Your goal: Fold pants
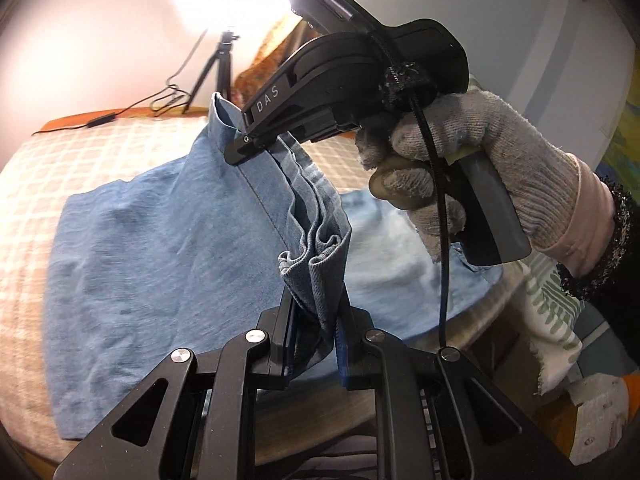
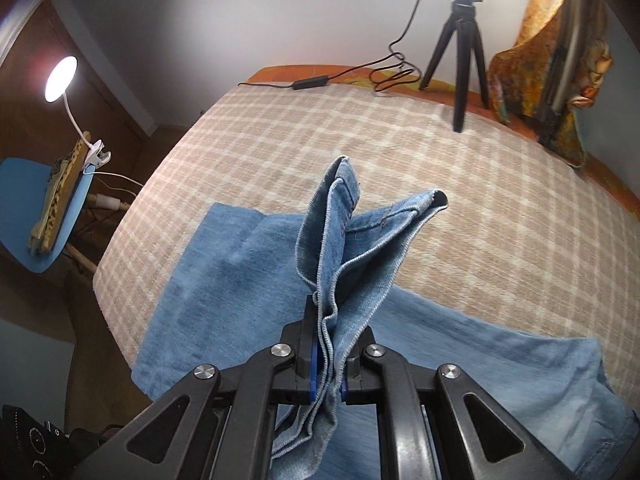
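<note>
Light blue denim pants (image 1: 160, 240) lie spread on a checked beige bed cover (image 1: 120, 144). My left gripper (image 1: 314, 332) is shut on a bunched hem edge of the pants, lifted off the bed. In the left wrist view a gloved hand (image 1: 460, 160) holds my right gripper (image 1: 242, 148), whose tips pinch the same raised edge farther along. In the right wrist view my right gripper (image 2: 328, 364) is shut on several layers of denim that stand up in folds. The rest of the pants (image 2: 224, 288) stays flat below.
A black tripod (image 2: 460, 40) and a cable with its adapter (image 2: 312, 82) sit at the far edge of the bed cover (image 2: 320, 128). An orange patterned cloth (image 2: 552, 60) hangs at the right. A clip lamp (image 2: 60, 74) and blue chair (image 2: 40, 216) stand left of the bed.
</note>
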A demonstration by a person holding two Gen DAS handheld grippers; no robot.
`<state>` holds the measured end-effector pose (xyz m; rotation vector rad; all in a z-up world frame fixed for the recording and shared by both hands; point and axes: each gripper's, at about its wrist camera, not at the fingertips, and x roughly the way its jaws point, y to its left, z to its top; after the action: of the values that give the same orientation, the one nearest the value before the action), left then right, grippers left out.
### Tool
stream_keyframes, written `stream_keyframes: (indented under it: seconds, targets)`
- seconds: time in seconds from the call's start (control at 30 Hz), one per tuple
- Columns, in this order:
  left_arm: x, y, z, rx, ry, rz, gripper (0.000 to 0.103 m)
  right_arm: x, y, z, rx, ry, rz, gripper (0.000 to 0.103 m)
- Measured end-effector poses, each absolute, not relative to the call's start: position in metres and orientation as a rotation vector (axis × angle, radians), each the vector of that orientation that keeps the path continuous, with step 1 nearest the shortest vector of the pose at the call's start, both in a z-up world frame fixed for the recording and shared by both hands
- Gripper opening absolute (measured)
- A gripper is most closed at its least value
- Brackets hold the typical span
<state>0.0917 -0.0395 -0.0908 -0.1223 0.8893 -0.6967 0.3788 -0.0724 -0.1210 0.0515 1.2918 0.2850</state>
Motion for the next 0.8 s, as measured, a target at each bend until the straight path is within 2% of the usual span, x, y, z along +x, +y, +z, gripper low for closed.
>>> stream_keyframes:
  seconds: [0.8]
  targets:
    - [0.088,-0.219,-0.076,-0.057,0.944,-1.051,0.014,0.314,-0.257,-0.068,0.126,1.227,0.034,0.004]
